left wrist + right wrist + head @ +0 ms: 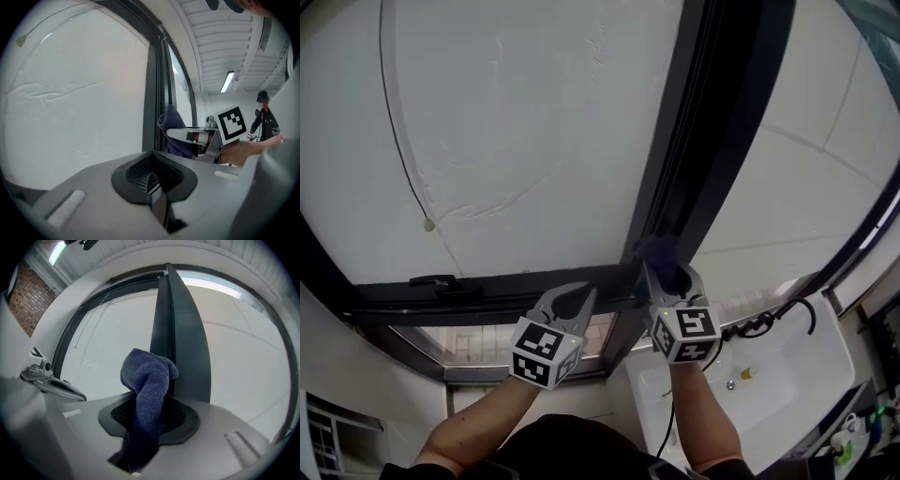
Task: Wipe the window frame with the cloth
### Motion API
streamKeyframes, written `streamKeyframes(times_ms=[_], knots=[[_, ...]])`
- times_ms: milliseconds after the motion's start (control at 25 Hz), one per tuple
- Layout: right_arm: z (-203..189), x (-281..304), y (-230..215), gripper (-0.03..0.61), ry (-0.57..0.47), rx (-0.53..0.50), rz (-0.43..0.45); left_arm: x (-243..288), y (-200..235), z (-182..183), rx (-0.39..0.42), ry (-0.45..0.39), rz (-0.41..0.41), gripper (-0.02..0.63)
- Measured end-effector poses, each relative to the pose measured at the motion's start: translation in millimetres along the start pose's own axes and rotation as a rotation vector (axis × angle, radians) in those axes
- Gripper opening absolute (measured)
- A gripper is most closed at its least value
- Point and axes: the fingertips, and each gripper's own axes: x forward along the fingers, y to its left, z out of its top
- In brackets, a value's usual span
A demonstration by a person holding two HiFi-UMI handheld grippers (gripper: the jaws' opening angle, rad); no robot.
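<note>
A dark window frame has an upright post (698,141) that meets a bottom rail (487,298). A dark blue cloth (659,251) is bunched against the foot of the post, and my right gripper (672,274) is shut on it. In the right gripper view the cloth (147,385) sticks up from between the jaws of the right gripper (150,417), in front of the post (180,338). My left gripper (579,295) hovers just left of it over the bottom rail, shut and empty. The left gripper (152,180) sees the cloth (172,133) to its right.
A window handle (441,281) sits on the bottom rail at the left. A thin cord with a pull (427,224) hangs over the left pane. A white sink (787,375) with black hoses (773,323) lies below right. A person (265,117) stands far off.
</note>
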Motion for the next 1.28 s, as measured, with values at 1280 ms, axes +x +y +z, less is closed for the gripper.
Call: streamKeyframes(times_ms=[1280], knots=[[-164.9, -8.0, 9.5, 0.129, 0.299, 0.009, 0.034, -2.2, 1.6, -99.7, -0.080, 0.183, 0.052, -0.006]])
